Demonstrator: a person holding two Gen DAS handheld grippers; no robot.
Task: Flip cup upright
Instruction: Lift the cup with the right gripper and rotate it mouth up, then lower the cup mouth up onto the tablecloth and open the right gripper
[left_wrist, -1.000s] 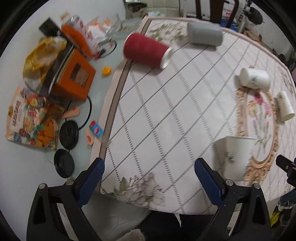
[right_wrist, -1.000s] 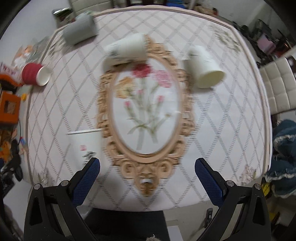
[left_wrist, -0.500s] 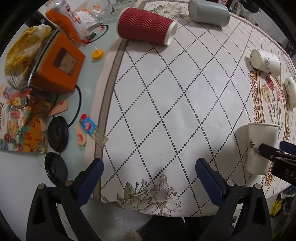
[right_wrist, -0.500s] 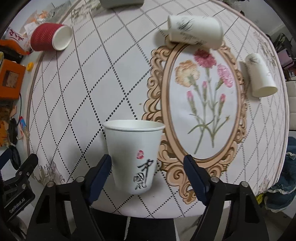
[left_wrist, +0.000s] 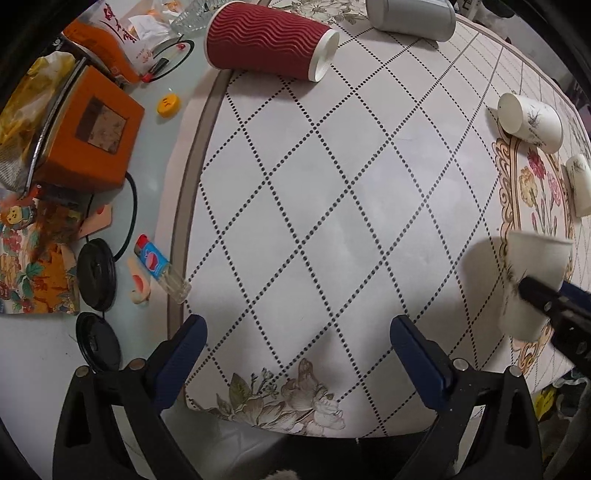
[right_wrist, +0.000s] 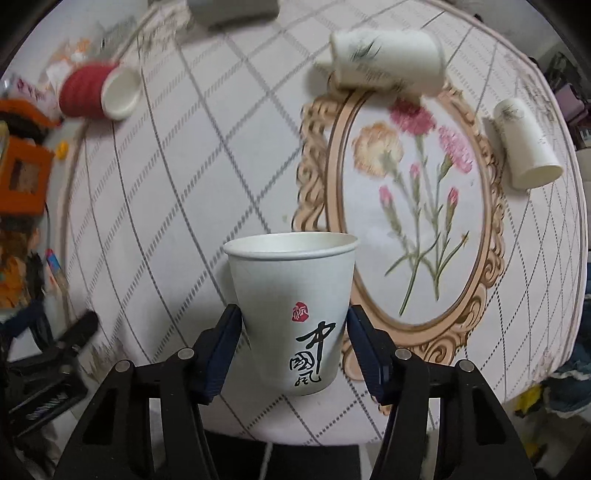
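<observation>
**Upright Cup Held at the Table's Near Edge**

The right gripper (right_wrist: 293, 349) had its blue-padded jaws clamped on the lower half of a white paper cup (right_wrist: 291, 310), which stood mouth-up near the front edge of the tablecloth (left_wrist: 332, 203), just left of the ornate oval flower medallion (right_wrist: 413, 206). Whether the base rested on the cloth or hung just above it could not be told, since motion blur smeared the background. The left gripper (left_wrist: 295, 354) hovered with its jaws wide apart, holding nothing, over the diamond-dotted part of the cloth.

To finish the step well, the cup likely needed lowering straight down until its base sat flat, then a slow, even release so that neither pad dragged the light wall sideways. The squeeze had to be gentle: thin paper dents easily, and the cup tapered toward the base, so the pads could slide downward.

The cup was smooth and matte, with a rolled rim, black brush calligraphy and a red seal. Other cups lay on their sides: a red cup (left_wrist: 269, 38) with a wavy corrugated sleeve, a plain grey cup (left_wrist: 410, 16), and two white printed cups (right_wrist: 388, 59) (right_wrist: 526, 147). The cloth looked glossy and wipeable.
</observation>
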